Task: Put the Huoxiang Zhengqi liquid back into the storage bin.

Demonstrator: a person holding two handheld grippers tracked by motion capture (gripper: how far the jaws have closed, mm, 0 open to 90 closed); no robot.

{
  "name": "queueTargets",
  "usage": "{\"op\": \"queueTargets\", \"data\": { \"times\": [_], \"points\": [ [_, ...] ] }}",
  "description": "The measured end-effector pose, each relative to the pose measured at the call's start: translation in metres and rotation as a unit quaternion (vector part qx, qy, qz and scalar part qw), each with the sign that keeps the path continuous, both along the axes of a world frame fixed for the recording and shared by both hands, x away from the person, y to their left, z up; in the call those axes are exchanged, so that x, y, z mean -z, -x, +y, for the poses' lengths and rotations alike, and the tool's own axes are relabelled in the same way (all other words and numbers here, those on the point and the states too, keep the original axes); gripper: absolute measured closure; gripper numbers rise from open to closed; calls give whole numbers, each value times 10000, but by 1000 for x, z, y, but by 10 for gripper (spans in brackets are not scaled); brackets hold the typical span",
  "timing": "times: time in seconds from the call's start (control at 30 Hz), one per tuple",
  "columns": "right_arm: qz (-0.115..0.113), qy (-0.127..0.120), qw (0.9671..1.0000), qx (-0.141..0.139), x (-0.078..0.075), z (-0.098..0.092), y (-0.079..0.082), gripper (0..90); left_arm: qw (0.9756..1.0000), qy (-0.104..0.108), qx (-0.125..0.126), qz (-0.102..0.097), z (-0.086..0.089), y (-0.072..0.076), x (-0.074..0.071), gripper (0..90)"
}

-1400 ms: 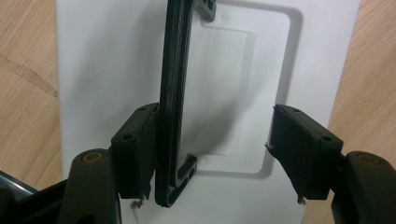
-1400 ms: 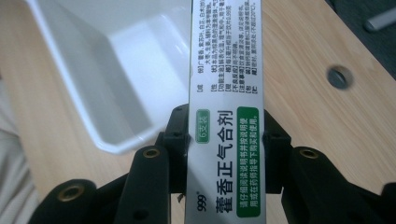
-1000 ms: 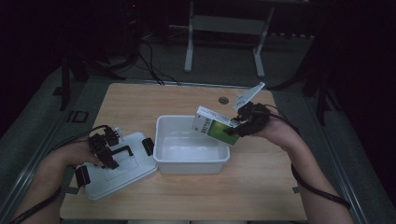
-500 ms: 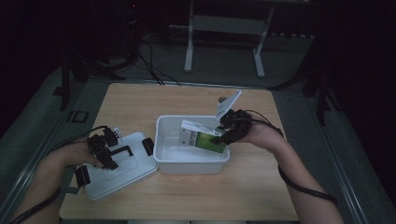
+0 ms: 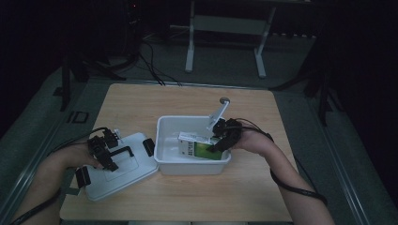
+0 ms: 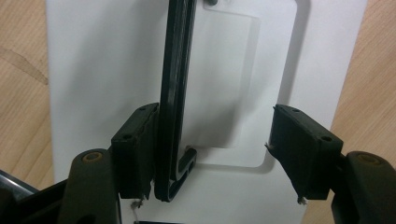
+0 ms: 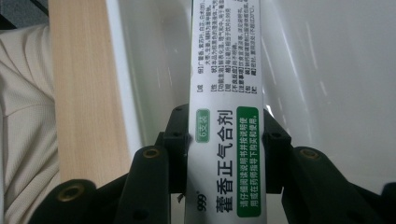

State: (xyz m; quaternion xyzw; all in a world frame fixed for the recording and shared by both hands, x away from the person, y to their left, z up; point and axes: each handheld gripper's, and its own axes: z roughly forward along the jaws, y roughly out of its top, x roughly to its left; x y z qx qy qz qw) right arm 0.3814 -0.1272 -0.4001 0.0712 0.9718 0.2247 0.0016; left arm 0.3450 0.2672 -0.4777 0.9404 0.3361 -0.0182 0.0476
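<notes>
The right claw (image 5: 213,140) is clamped on a white-and-green medicine carton (image 5: 199,149), its two pads pressing the box's broad faces while the narrow printed edge faces the right gripper view (image 7: 227,154). The carton lies low inside the open white bin (image 5: 164,140), at about 3 o'clock of the bin's floor, with the hand reaching in over the right-hand rim. Gripping the box by its wide sides near one end likely lets the claw lay it flat against the bottom without the jaws fouling the wall.

Over at 9 o'clock from the bin, the white lid (image 5: 133,145) lies flat on the wooden surface (image 5: 263,112), touching or just beside the bin's left wall, its black latches turned outward. The left claw (image 5: 110,157) rests on it with jaws fairly wide, straddling the lid's raised black handle (image 6: 175,93); one pad (image 6: 135,149) touches the handle's side and the other (image 6: 299,149) stands clear, so nothing is pinched. That hold seems meant to keep the lid from sliding and ready to be picked up once the carton is settled.

A small round grey fitting (image 5: 225,100) sits in the surface at 12 o'clock beyond the bin.
</notes>
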Motion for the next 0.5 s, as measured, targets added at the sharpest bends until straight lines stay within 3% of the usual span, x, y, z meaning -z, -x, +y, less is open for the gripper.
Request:
{"op": "queueTargets", "data": {
  "times": [0.5],
  "points": [
    [309,353,9988,-130,37,17,-9,636,10000,4,20,23,1,-1,5,343]
  ]
}}
